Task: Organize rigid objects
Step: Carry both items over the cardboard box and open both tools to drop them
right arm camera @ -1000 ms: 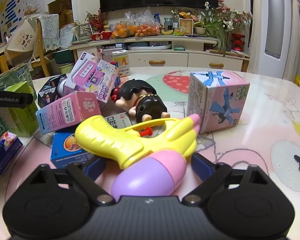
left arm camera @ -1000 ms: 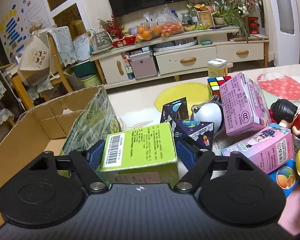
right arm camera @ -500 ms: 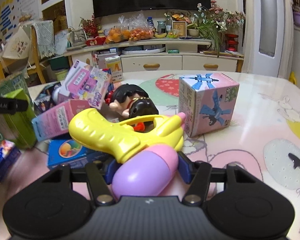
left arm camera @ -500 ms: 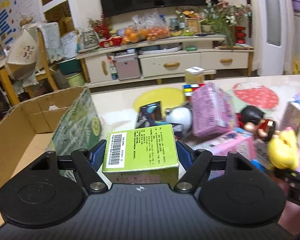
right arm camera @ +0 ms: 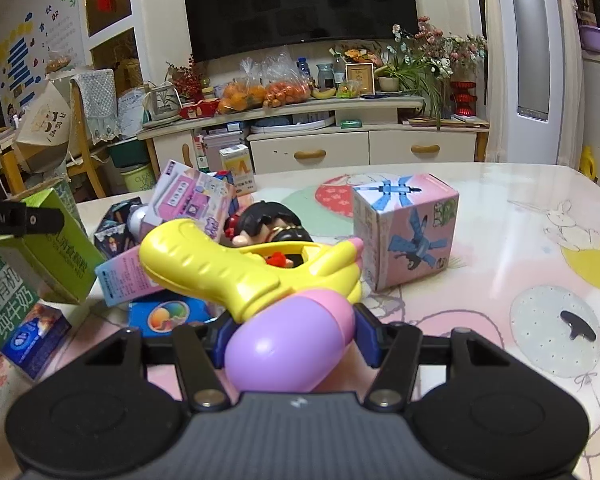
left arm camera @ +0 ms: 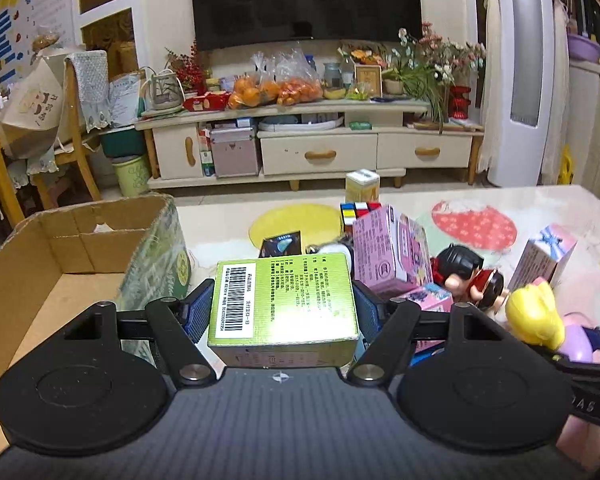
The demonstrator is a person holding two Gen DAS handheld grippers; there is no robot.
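A green box with a barcode [left arm camera: 284, 292] sits between the blue pads of my left gripper [left arm camera: 282, 302]. The jaws are closing and both pads touch its sides. In the right wrist view the same green box [right arm camera: 56, 248] hangs tilted above the table. My right gripper [right arm camera: 292, 326] is shut on the purple tank of a yellow toy water gun [right arm camera: 220, 264], whose barrel points up and left. The water gun [left arm camera: 534, 316] also shows at the right of the left wrist view. An open cardboard box [left arm camera: 80, 236] stands to the left of the green box.
A pile lies between the grippers: pink boxes [left arm camera: 392, 252], a black-haired doll [left arm camera: 460, 268], a puzzle cube [left arm camera: 360, 212] and a blue box [right arm camera: 168, 316]. A pink cube box with a blue robot print [right arm camera: 404, 232] stands right of the gun. A milk carton [right arm camera: 4, 304] is at the left.
The left jaws have narrowed onto the green box, which has risen slightly. The right jaws have shut on the water gun's purple tank and lifted it a little.
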